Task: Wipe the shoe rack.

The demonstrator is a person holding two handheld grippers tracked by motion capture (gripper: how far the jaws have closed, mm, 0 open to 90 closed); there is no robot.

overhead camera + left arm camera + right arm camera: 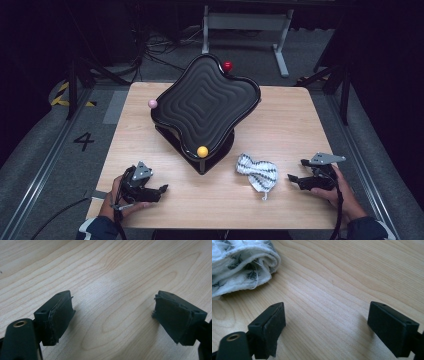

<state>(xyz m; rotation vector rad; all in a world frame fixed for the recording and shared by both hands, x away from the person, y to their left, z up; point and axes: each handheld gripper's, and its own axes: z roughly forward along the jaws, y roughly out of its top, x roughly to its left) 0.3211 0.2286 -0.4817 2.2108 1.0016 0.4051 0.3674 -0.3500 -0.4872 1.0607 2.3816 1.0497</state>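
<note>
Both grippers rest apart over bare wood at the tabletop's near edge, with a crumpled cloth between them.

The left gripper [161, 189] lies near the near-left corner, its jaws wide with nothing between them. The right gripper [296, 171] sits near the near-right corner, jaws likewise wide and empty, pointing toward the white patterned cloth [258, 172], which lies just beside it on the near half of the tabletop [290, 125]. Behind the cloth, in the middle of the tabletop, a black wavy tray [205, 102] stands tilted on a dark base. A yellow ball [202, 151] sits at its near rim, a pink ball [152, 103] at its left edge, a red ball [227, 66] at its far edge.
</note>
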